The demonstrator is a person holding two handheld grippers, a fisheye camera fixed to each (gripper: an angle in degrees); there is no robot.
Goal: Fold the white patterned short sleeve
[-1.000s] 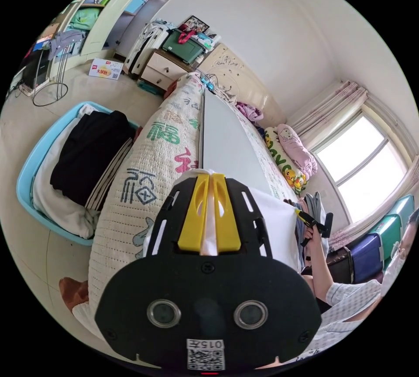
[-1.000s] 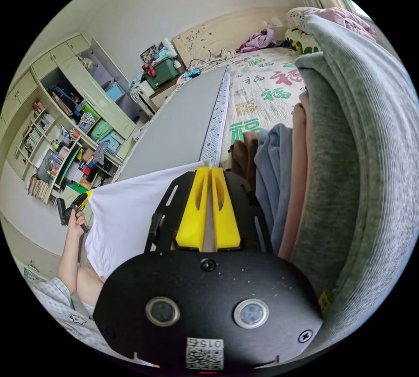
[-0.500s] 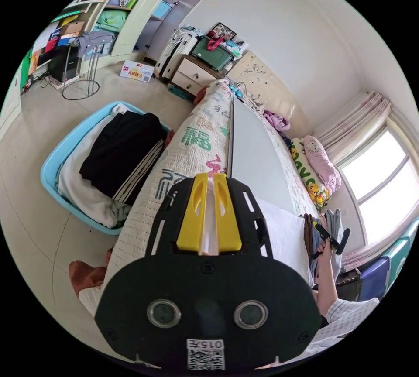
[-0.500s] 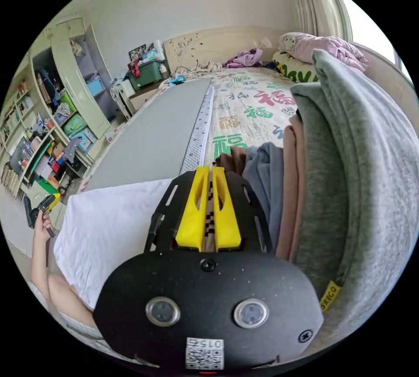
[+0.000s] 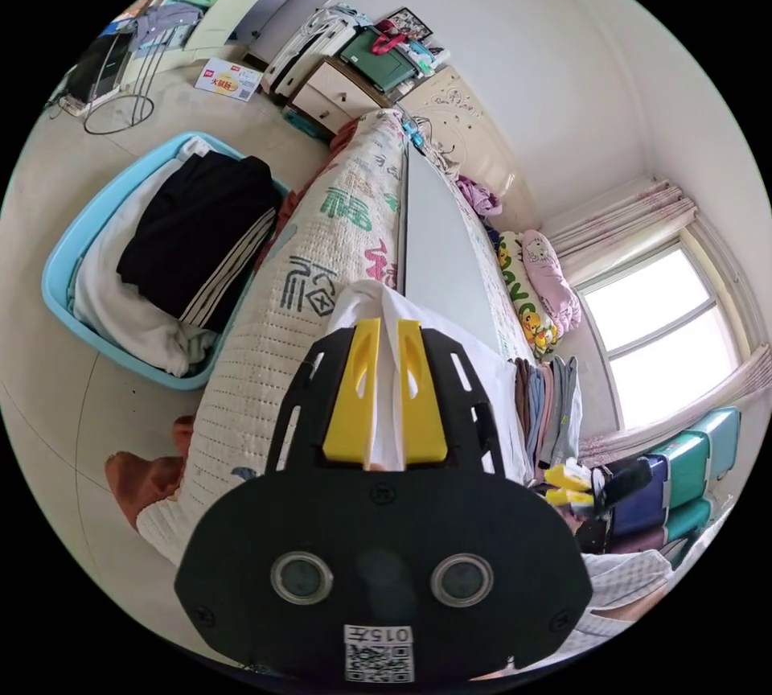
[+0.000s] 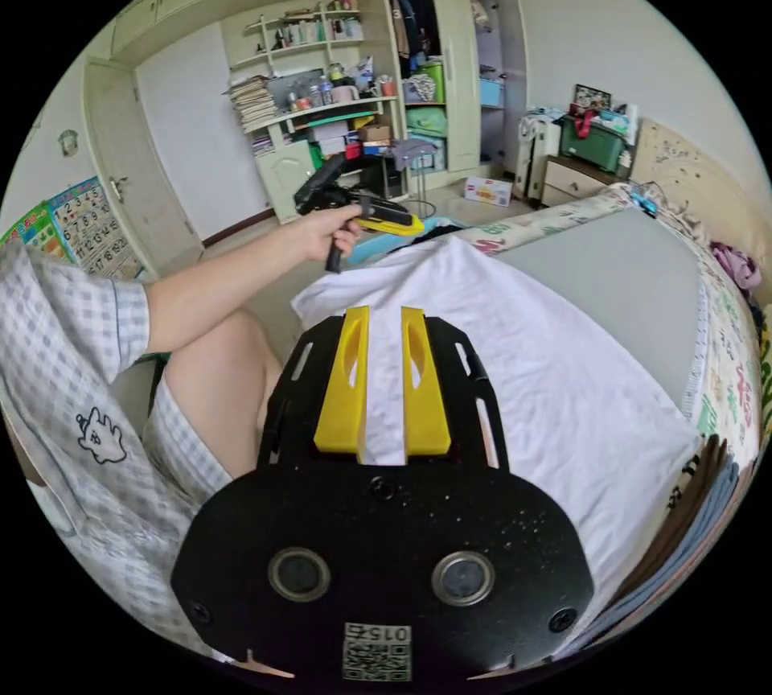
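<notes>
The white shirt (image 6: pixel 523 357) lies spread flat on the grey mat (image 6: pixel 627 269) on the bed, plain side up. My right gripper (image 6: pixel 385 313) hovers over its near edge, jaws apart with nothing between them; it also appears beside the folded stack as the right gripper (image 5: pixel 567 486). My left gripper (image 5: pixel 384 325) is shut on a bunched corner of the shirt (image 5: pixel 482 373) at the bed's side edge. In the right gripper view a hand holds that left gripper (image 6: pixel 362 208) at the shirt's far corner.
A stack of folded clothes (image 5: pixel 547 405) stands on edge beside the shirt. A blue basket (image 5: pixel 60 261) of dark and white clothes sits on the floor by the bed. The patterned quilt (image 5: pixel 322 244) covers the bed. The person's arm (image 6: pixel 225 285) and knee are close by.
The right gripper has opened, let go of the shirt and swung round to face across the bed. The shirt has dropped from hanging stretched to lying on the mat. The left gripper still holds its corner.
</notes>
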